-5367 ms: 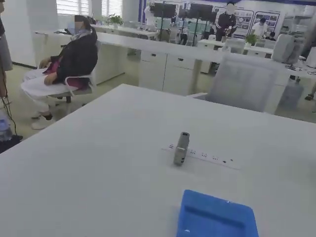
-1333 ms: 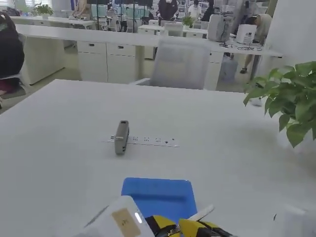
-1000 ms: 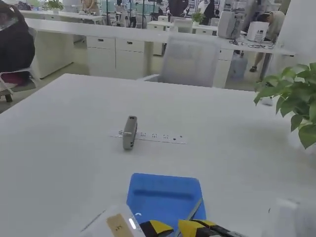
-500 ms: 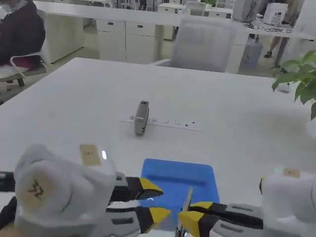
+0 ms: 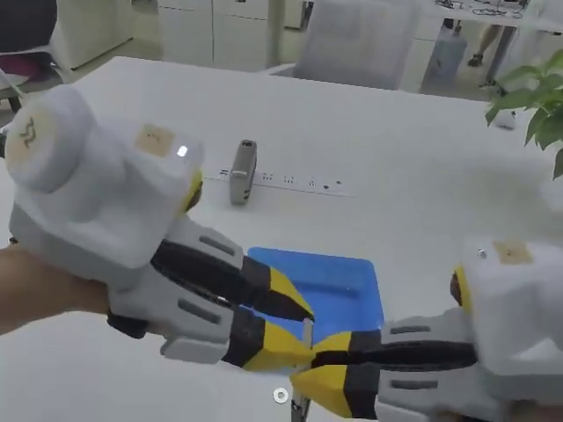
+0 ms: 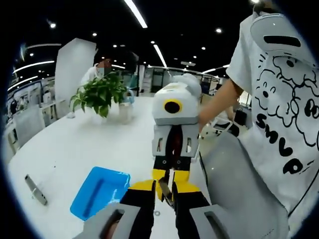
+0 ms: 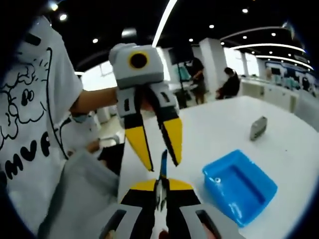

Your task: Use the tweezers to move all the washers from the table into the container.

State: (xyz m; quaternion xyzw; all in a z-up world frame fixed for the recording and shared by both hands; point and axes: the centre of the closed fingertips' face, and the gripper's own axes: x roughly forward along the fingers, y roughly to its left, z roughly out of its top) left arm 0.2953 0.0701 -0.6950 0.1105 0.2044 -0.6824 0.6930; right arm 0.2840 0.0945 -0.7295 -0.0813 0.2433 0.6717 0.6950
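Observation:
My right gripper (image 5: 306, 360) comes in from the lower right, shut on thin metal tweezers (image 5: 305, 329) that stand upright between its yellow tips. My left gripper (image 5: 301, 334) faces it from the left, open, one jaw on either side of the tweezers (image 7: 163, 162). Both meet over the near edge of the blue container (image 5: 352, 265). A small washer (image 5: 280, 396) lies on the white table just below the jaws. The right gripper view has a small ring (image 7: 217, 180) inside the container (image 7: 239, 191). In the left gripper view the right gripper (image 6: 170, 175) points straight at the left gripper (image 6: 165, 188).
A grey device (image 5: 242, 171) lies on a flush power strip (image 5: 290, 182) beyond the container. A potted plant (image 5: 537, 97) stands at the right edge and an office chair (image 5: 352, 40) at the far side. A person's white printed shirt (image 6: 279, 114) is close behind the grippers.
Both grippers have risen into the head view and closed in on each other over the container's near edge. The head camera has tilted down toward the table.

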